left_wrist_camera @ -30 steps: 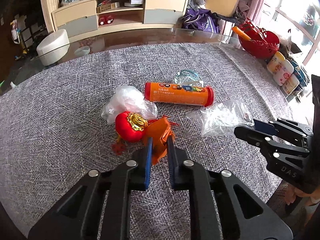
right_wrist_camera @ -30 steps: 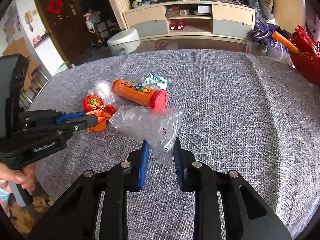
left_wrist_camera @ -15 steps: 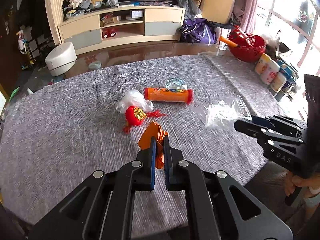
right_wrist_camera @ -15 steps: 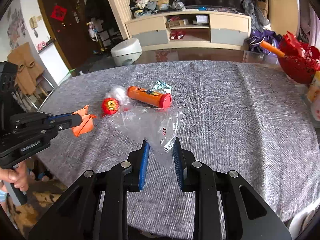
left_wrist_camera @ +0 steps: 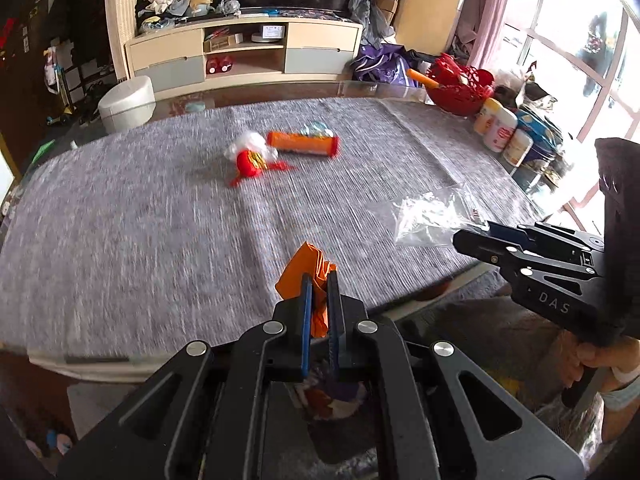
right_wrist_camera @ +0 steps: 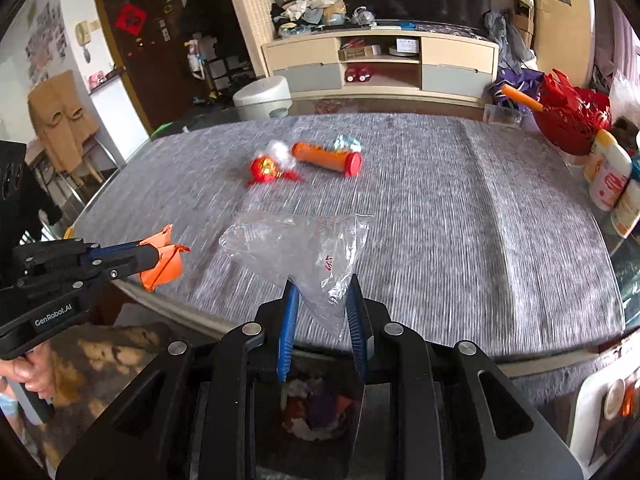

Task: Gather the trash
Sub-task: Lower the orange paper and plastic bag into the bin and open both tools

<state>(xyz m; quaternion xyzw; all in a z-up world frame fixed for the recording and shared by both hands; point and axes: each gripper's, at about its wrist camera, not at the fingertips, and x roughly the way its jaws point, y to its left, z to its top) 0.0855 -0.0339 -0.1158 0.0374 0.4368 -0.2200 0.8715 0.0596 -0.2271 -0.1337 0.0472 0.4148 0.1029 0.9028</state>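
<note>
Two hand-held grippers each carry a piece of trash near the front edge of the desk [left_wrist_camera: 120, 240]. At the lower centre of the left wrist view, the left hand-held gripper [left_wrist_camera: 319, 280] is clamped on a crumpled orange wrapper [left_wrist_camera: 306, 264], which sticks up between its blue pads; in the right wrist view the same wrapper [right_wrist_camera: 164, 260] shows at the left of the frame, held over the desk's edge. The right hand-held gripper [right_wrist_camera: 322, 296], at the lower centre of its own view, has the corner of a clear plastic bag [right_wrist_camera: 296, 244] between its fingers; whether they press on it I cannot tell, as a gap shows between the pads. The bag hangs out toward the middle of the frame above the grey cloth.

Farther back, in the upper middle of both views, an orange tube [left_wrist_camera: 302, 143] with a red cap lies on its side on the cloth. Just to its left sit a red round ornament [left_wrist_camera: 249, 163] and a white crumpled bag [left_wrist_camera: 250, 145], touching each other. A pale blue wrapper [left_wrist_camera: 316, 128] lies just behind the tube. Below the desk edge, between the fingers of each device, a bin [right_wrist_camera: 316, 408] with mixed scraps shows
</note>
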